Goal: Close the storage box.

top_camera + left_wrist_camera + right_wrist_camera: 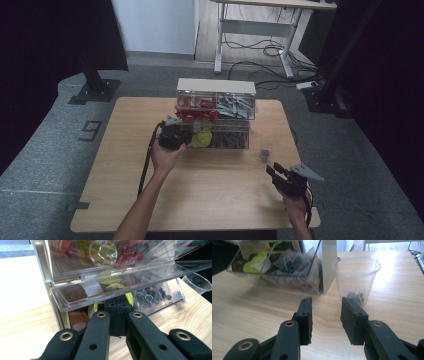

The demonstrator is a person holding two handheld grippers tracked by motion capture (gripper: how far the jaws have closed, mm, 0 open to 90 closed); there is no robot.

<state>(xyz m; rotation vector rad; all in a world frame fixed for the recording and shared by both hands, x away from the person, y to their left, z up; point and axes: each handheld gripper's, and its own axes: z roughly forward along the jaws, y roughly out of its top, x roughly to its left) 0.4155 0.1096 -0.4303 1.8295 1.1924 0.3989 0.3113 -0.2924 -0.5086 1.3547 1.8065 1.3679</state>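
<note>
one cup, one drawer cabinet

Cup stands right of organizer on table.

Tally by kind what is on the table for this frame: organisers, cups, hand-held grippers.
Clear drawer organiser: 1
Clear plastic cup: 1
Hand-held grippers: 2, left hand-held gripper shut at the organiser's lower drawer, right hand-held gripper open
Total: 4

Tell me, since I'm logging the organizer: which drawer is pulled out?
The lower left drawer, at the left gripper; the upper drawers sit flush.
</note>
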